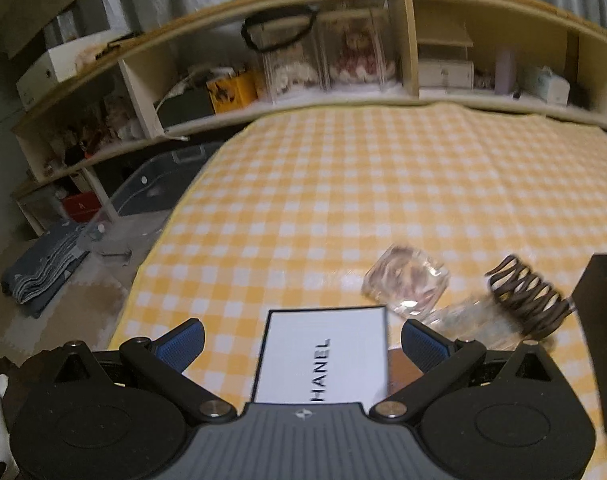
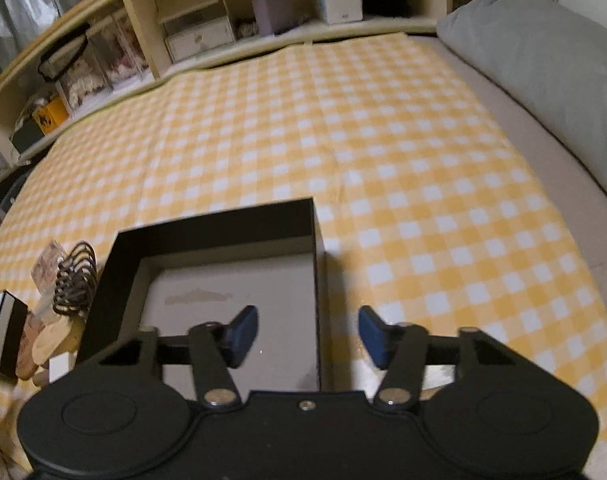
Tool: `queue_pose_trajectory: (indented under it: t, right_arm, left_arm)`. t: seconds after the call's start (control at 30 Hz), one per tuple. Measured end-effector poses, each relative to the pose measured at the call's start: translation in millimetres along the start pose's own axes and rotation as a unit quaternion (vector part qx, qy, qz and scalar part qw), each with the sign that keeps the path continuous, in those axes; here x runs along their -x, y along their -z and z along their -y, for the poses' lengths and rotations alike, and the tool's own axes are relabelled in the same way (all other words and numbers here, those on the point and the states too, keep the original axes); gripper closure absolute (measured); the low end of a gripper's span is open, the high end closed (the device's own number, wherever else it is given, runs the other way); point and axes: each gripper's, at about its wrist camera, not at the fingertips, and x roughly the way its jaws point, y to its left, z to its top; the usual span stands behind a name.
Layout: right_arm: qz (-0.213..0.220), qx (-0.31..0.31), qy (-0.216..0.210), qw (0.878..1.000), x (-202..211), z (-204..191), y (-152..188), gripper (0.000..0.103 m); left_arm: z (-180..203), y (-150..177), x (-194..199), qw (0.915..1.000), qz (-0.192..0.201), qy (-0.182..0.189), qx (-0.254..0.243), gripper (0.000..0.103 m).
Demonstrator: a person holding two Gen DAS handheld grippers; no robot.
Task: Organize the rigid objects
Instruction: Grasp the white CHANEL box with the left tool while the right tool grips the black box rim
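Observation:
My left gripper (image 1: 301, 344) is open, its jaws wide on either side of a white Chanel box (image 1: 323, 354) that lies on the yellow checked cloth (image 1: 343, 184); the fingers do not touch it. Right of it lie a clear case with a brown pattern (image 1: 405, 280) and a dark brown claw hair clip (image 1: 527, 296). My right gripper (image 2: 308, 336) is open and empty, straddling the right wall of an open black box (image 2: 223, 236) with a grey floor. The Chanel box (image 2: 1, 332), hair clip (image 2: 74, 280) and a round wooden piece (image 2: 53, 340) lie left of the black box.
A curved wooden shelf (image 1: 287, 104) full of boxes and doll cases runs along the far edge of the bed. A grey pillow (image 2: 543, 72) lies at the right. Left of the bed, folded jeans (image 1: 43, 268) lie on the floor. The black box's corner (image 1: 601, 304) shows at right.

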Motion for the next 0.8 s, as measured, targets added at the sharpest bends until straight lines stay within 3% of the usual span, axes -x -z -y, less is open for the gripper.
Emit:
queue_pose_trajectory:
  t: [0.17,0.4,0.8]
  right_arm:
    - [-0.014,0.017,0.011,1.0,-12,-9,1,0.077]
    - [-0.017,0.028,0.037,0.999,-16,-9,-1,0.099]
    - [-0.024,0.05,0.044,0.997,-24,-10,-3,0.1]
  left_arm:
    - [-15,9,-25,0.9987,-0.04,0.018,0.025,0.0]
    - [-26,15,-44,0.9926,-0.065,0.088,0.053,0.0]
    - [-23,15,-66,0.9845,-0.106,0.126,0.062,0.003]
